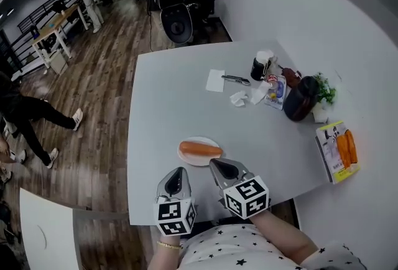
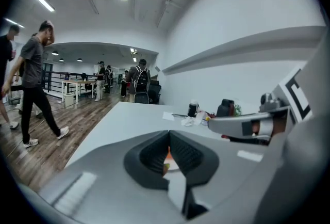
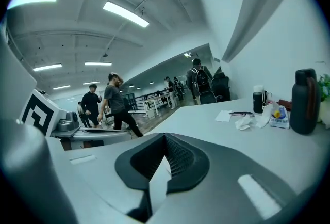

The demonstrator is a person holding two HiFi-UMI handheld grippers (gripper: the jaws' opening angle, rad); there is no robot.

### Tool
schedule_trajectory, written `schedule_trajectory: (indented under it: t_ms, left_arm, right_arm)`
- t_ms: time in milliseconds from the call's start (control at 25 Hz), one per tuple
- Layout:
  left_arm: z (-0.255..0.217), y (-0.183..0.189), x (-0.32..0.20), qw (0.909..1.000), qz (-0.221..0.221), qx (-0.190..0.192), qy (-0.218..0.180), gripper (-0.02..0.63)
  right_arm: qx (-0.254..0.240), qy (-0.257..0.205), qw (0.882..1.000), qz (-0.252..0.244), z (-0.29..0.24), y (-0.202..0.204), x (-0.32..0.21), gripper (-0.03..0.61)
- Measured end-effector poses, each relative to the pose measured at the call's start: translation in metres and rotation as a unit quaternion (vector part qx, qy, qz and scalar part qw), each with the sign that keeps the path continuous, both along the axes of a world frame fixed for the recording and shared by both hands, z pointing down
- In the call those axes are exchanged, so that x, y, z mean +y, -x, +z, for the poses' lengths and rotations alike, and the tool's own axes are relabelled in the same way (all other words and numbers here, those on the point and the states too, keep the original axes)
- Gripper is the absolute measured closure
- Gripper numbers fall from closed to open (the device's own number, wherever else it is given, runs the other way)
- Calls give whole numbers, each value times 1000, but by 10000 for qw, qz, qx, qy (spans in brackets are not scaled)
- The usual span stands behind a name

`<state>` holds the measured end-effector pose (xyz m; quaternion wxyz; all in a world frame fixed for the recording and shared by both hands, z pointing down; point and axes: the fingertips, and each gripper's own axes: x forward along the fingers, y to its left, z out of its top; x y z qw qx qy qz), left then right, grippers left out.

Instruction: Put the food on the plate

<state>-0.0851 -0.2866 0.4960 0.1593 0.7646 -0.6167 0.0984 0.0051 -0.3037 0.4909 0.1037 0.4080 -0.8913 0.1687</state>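
Observation:
An orange sausage-like piece of food (image 1: 200, 149) lies on a small white plate (image 1: 198, 162) near the front of the grey table (image 1: 174, 101). My left gripper (image 1: 176, 176) hovers just in front of the plate at its left, jaws together and empty. In the left gripper view its pads (image 2: 181, 152) meet, and a sliver of the food (image 2: 167, 155) shows through the slit below them. My right gripper (image 1: 225, 169) sits at the plate's front right, shut with nothing in it. In the right gripper view the right gripper (image 3: 165, 141) points across the table.
At the back right stand a paper note (image 1: 216, 80), a pen (image 1: 235, 79), a cup (image 1: 261, 66), crumpled tissues (image 1: 239, 98), a dark bottle (image 1: 300, 99) and a small plant (image 1: 323, 89). A food package (image 1: 337, 150) lies at the right edge. People walk on the wooden floor to the left.

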Motion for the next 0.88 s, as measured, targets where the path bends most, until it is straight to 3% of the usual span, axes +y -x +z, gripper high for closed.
schedule_trajectory:
  t_ms: [880]
  left_arm:
    - [-8,0,10,9998,106,-158,-12,606]
  right_arm:
    - [22,33,9999,139,-5,1,14,580]
